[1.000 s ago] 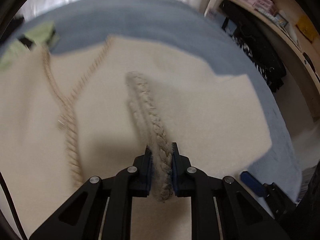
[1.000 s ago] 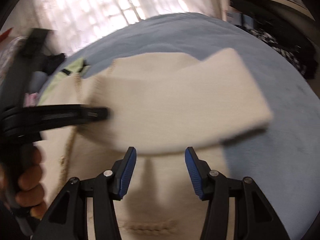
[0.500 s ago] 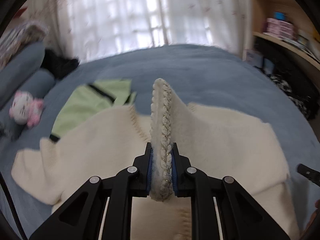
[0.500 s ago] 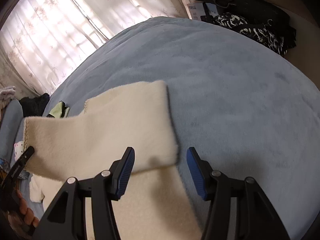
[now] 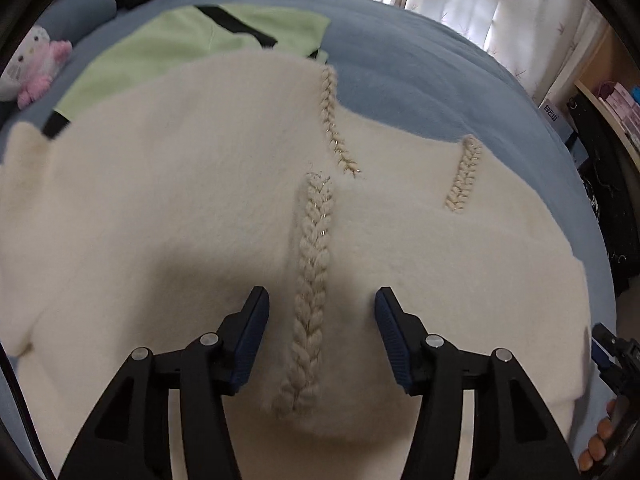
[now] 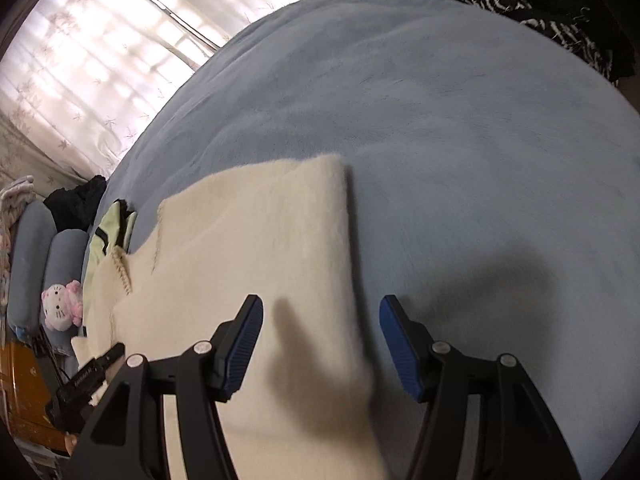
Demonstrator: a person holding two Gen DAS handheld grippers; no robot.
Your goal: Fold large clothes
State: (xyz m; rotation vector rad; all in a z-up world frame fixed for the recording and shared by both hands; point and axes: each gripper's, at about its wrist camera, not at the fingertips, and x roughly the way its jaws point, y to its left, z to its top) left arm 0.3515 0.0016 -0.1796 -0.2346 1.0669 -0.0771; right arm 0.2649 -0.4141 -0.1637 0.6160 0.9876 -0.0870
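A cream fuzzy cardigan (image 5: 160, 200) with braided trim lies spread on the blue bed. In the left wrist view one braided edge (image 5: 312, 280) runs down between the fingers of my left gripper (image 5: 320, 312), whose jaws are opening and stand clear of the braid on both sides. A second braid (image 5: 334, 120) and a third (image 5: 464, 180) lie farther up. In the right wrist view my right gripper (image 6: 320, 328) hovers over the cardigan's (image 6: 260, 240) folded right edge, its jaws opening, nothing pressed between the blue pads.
A light green garment (image 5: 180, 44) lies beyond the cardigan. A pink-and-white plush toy (image 5: 36, 64) and grey bolsters (image 6: 28, 256) sit at the bed's left end. Blue blanket (image 6: 460, 140) stretches to the right. Shelves (image 5: 612, 96) and dark clothes (image 6: 552, 20) stand past the bed.
My left gripper carried the braided edge across, laid it on the cardigan and let go. My right gripper moved toward the garment's right edge and widened slightly.
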